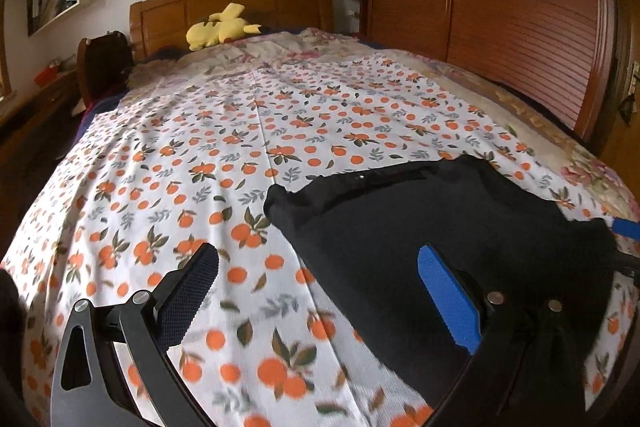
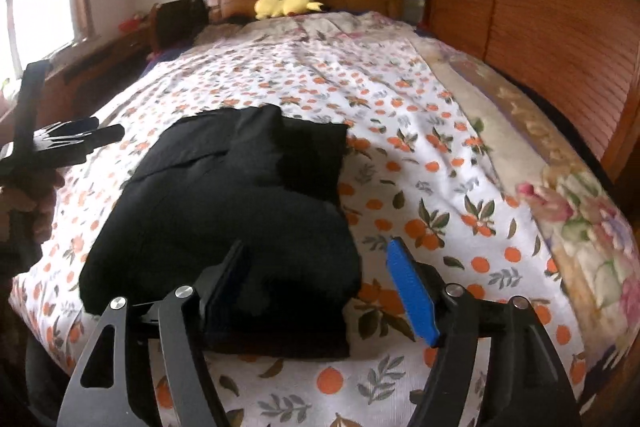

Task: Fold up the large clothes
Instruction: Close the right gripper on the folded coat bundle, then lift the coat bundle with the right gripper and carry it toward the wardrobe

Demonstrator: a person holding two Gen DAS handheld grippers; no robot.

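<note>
- Black garment (image 2: 240,211) lies folded into a compact bundle on the orange-print bedsheet (image 2: 420,155), just ahead of the right gripper (image 2: 320,291).
- Left gripper (image 1: 320,299) hovers beside it.
- Both jaws gape, empty.
- Folding seems nearly finished; perhaps tidying remains.

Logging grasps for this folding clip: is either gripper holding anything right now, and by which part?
Nothing is held. The left gripper and right gripper both have open jaws over the folded black garment, which lies free on the bed.

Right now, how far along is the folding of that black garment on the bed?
Mostly done: the black garment lies as a compact folded bundle on the orange-print sheet. In hand: nothing, since the left gripper and right gripper are both open. Left: perhaps tidying its uneven near edge.
</note>
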